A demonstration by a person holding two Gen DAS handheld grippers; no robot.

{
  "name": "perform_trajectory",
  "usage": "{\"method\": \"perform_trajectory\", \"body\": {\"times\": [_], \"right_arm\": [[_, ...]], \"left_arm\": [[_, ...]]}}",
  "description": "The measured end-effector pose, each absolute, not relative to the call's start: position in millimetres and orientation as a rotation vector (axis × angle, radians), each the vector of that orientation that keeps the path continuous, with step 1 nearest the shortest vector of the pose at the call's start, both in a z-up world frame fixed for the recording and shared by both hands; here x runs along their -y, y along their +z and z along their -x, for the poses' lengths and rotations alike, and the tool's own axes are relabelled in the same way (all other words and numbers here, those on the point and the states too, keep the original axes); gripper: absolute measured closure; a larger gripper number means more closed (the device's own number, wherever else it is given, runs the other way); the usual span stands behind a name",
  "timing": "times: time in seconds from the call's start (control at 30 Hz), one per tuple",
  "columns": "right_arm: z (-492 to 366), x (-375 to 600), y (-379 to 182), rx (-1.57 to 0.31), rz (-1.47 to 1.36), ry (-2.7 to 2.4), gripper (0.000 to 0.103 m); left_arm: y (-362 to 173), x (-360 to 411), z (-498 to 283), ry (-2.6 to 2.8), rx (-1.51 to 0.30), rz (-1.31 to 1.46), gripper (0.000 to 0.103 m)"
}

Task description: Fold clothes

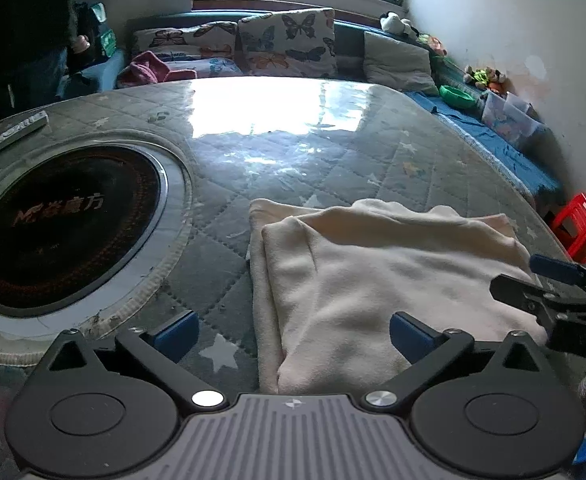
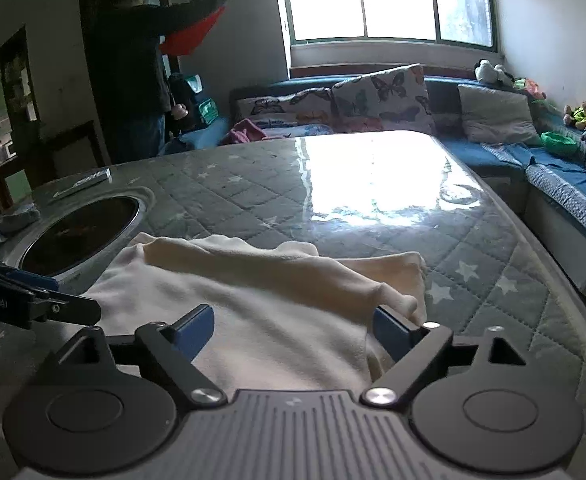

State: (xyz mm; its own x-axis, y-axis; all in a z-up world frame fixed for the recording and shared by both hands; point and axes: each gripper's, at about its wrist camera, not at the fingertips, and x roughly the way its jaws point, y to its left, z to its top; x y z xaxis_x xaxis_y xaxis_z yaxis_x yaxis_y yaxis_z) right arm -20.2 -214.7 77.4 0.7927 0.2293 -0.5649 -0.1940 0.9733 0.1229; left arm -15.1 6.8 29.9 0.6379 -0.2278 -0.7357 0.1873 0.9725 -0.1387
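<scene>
On quilted table [image 1: 333, 152]: folded cream garment [image 1: 373, 280]

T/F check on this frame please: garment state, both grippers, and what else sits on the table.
1. The cream garment lies folded on the quilted table cover. True.
2. The left gripper is shut on the garment. False: its jaws are open and hold nothing.
3. The right gripper is open above the garment. True.
4. A round black cooktop is set into the table to the garment's left. True.
5. The garment covers the cooktop. False: they lie apart, with bare cover between them.
</scene>
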Motion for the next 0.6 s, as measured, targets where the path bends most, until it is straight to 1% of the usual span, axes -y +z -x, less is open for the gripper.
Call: {"method": "perform_trajectory", "body": {"times": [0.07, 0.13, 0.47, 0.6], "right_arm": [[25, 213, 79, -0.598, -0.058, 0.223, 0.002], [31, 211, 81, -0.574, -0.050, 0.220, 0.000], [51, 201, 94, -0.469, -0.032, 0.208, 0.000], [56, 202, 95, -0.469, -0.050, 0.216, 0.000]], "left_arm": [[32, -8, 17, -0.230, -0.839, 0.057, 0.000], [33, -8, 19, -0.220, -0.831, 0.057, 0.000], [41, -3, 31, -0.214, -0.814, 0.032, 0.000], [44, -1, 37, -0.213, -0.811, 0.021, 0.000]]}}
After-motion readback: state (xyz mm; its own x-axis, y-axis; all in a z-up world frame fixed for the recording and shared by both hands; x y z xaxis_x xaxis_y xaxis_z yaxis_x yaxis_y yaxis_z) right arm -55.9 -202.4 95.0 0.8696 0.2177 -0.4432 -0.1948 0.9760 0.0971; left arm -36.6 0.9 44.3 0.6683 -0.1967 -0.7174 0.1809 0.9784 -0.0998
